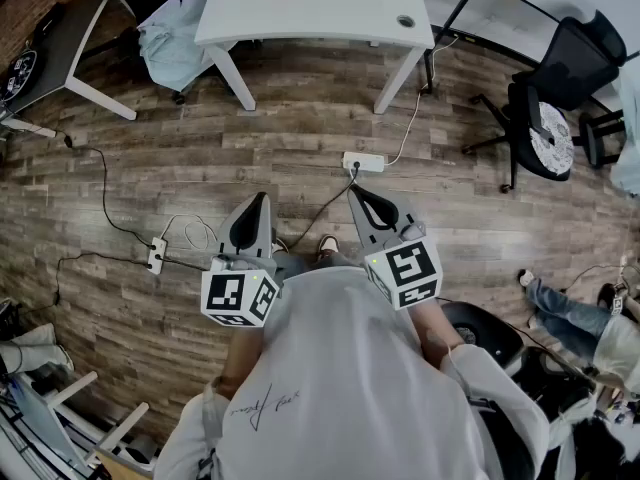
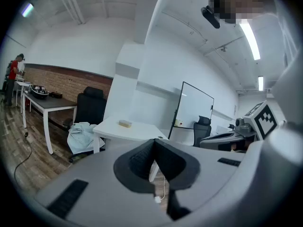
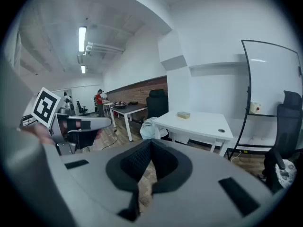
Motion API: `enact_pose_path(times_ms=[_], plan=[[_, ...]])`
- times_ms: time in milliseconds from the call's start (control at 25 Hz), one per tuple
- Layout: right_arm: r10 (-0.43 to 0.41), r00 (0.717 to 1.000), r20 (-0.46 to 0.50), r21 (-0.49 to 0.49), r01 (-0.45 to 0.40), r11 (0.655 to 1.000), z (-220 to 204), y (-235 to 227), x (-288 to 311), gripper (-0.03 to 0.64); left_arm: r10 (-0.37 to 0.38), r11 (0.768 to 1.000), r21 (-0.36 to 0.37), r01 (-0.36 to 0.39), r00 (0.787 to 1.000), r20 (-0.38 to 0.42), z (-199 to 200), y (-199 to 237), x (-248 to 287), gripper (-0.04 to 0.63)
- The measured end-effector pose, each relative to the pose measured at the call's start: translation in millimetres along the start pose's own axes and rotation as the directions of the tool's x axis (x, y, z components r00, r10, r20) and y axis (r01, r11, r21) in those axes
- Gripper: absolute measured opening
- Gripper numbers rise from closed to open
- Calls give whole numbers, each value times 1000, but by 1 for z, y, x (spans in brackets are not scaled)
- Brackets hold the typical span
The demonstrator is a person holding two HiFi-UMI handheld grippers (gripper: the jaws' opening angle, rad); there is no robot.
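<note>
Items: left claw (image 1: 261, 202) and right claw (image 1: 354, 192), both clenched on nothing. Hazard, likely: power strip (image 1: 364, 162) and cable (image 1: 325, 208) on the floor (image 1: 300, 138) just ahead, where my foot could snag.

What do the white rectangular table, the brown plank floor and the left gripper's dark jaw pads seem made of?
White rectangular table: likely laminated or painted board, smooth matt top with a cable hole. Brown plank floor: wood or wood-look laminate, grain and staggered seams. Left gripper pads: probably rubber, dark, matt, finely ribbed.
</note>
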State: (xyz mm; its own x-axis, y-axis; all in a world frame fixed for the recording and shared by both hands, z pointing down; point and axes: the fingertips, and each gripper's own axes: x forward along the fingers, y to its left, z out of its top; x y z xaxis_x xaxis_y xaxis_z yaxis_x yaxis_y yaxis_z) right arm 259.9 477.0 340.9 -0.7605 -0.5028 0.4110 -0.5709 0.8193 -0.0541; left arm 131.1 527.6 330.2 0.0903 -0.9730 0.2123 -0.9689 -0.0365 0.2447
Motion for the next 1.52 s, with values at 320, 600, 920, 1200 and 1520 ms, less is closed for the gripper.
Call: enact_pose_path(times_ms=[320,600,920,1200,1520], plan=[[0,1000,-20,12,0,1000,-11,-21,13,9,1,1000,4,-1,1000,-21,-2,-2,22,8],[20,1000,8,96,-21,995,-1,-33,51,9,-10,1000,-5,10,1000,-22,7,27,56,8],[3,1000,22,108,-5,994,43,-54,129,10,-57,998,-10,57,998,-22,39,85,120,8],[-1,1000,-3,112,1,994,79,-62,198,11,-84,996,-6,83,996,-32,72,142,165,8],[1,1000,0,104,-1,995,117,-57,274,11,-107,994,-7,107,994,-13,104,211,202,8]])
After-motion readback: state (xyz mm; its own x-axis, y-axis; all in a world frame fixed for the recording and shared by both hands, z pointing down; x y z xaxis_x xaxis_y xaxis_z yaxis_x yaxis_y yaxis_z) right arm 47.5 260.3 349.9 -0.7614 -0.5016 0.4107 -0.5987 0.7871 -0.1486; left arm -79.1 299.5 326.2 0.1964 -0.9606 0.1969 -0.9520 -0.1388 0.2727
